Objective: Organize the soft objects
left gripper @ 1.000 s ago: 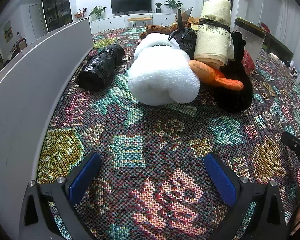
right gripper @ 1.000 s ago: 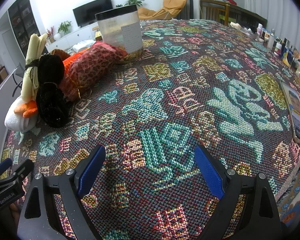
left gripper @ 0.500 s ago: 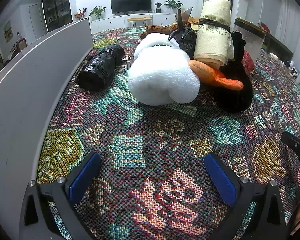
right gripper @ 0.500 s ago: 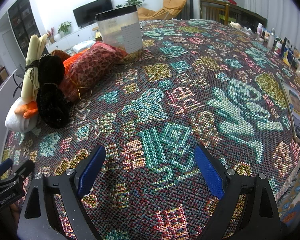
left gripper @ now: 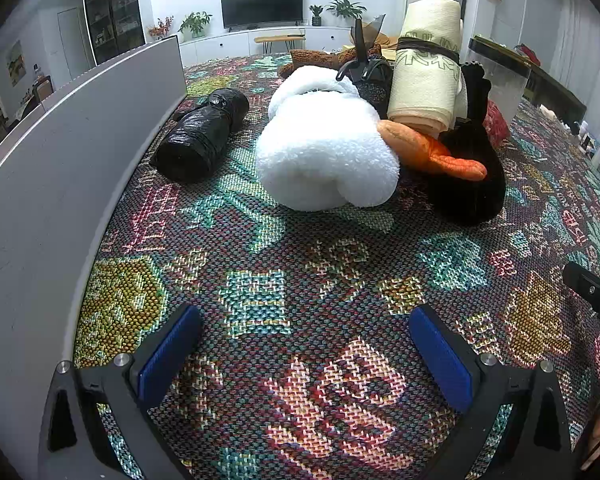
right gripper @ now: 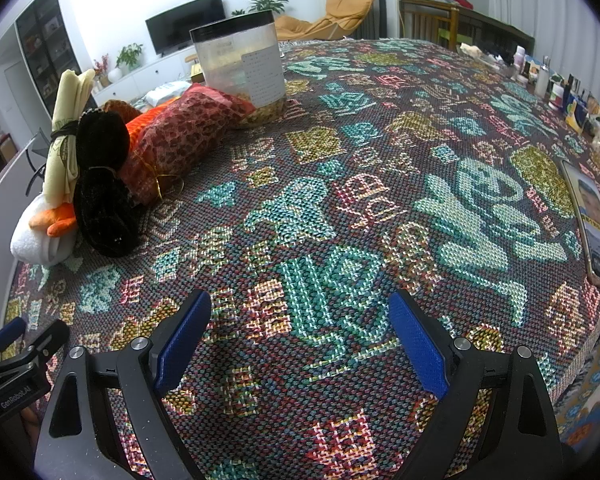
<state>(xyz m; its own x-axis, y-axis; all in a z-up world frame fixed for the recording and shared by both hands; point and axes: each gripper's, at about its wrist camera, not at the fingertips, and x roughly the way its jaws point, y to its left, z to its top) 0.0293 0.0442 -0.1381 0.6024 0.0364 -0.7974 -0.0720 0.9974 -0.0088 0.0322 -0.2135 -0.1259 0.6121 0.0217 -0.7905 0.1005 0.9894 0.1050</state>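
A white plush toy (left gripper: pixel 324 152) with an orange beak (left gripper: pixel 432 152) lies on the patterned tablecloth (left gripper: pixel 300 280), well ahead of my open, empty left gripper (left gripper: pixel 304 344). A black fuzzy pouch (left gripper: pixel 468 160), a rolled cream towel (left gripper: pixel 424 72) and a black plastic roll (left gripper: pixel 204 136) lie around it. In the right wrist view the same pile sits far left: the plush (right gripper: pixel 36 236), the black pouch (right gripper: pixel 100 184), a red patterned pouch (right gripper: pixel 180 136). My right gripper (right gripper: pixel 300 336) is open and empty over bare cloth.
A grey panel (left gripper: pixel 60 168) walls the table's left side. A clear lidded container (right gripper: pixel 240 68) stands behind the pile. A framed picture (right gripper: pixel 592 220) and small bottles (right gripper: pixel 548 80) line the right edge. The left gripper's body (right gripper: pixel 16 364) shows at lower left.
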